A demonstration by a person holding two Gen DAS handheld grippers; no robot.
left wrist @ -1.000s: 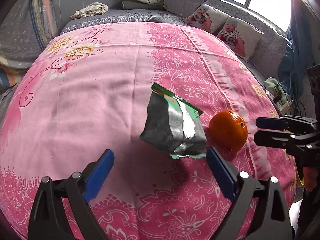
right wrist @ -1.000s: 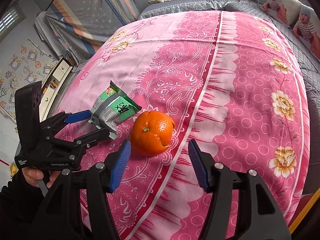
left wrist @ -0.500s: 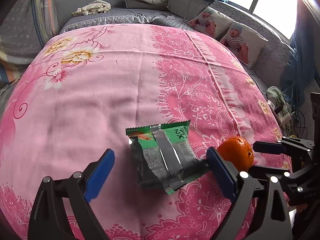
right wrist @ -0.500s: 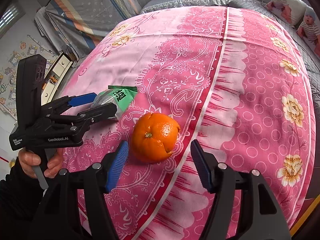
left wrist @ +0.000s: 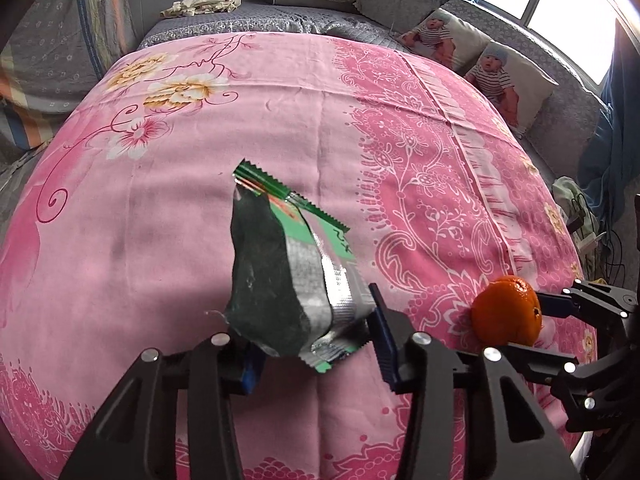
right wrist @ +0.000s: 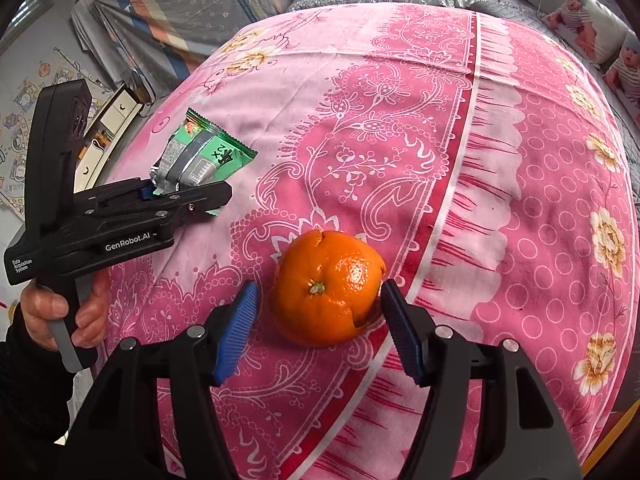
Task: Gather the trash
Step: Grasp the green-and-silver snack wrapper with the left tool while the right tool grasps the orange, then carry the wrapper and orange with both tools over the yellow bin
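On the pink bed [left wrist: 120, 240], the left claw [left wrist: 316, 344] is closing on the snack wrapper [left wrist: 288, 280]; the right claw [right wrist: 320, 320], spread, straddles the orange [right wrist: 326, 288] and needs to squeeze next.

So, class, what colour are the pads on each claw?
Blue pads, clearest in the right wrist view.

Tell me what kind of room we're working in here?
Most likely a bedroom: a bed under a pink floral bedsheet, grey quilted bedding at its far end, and baby-print pillows beside a window.
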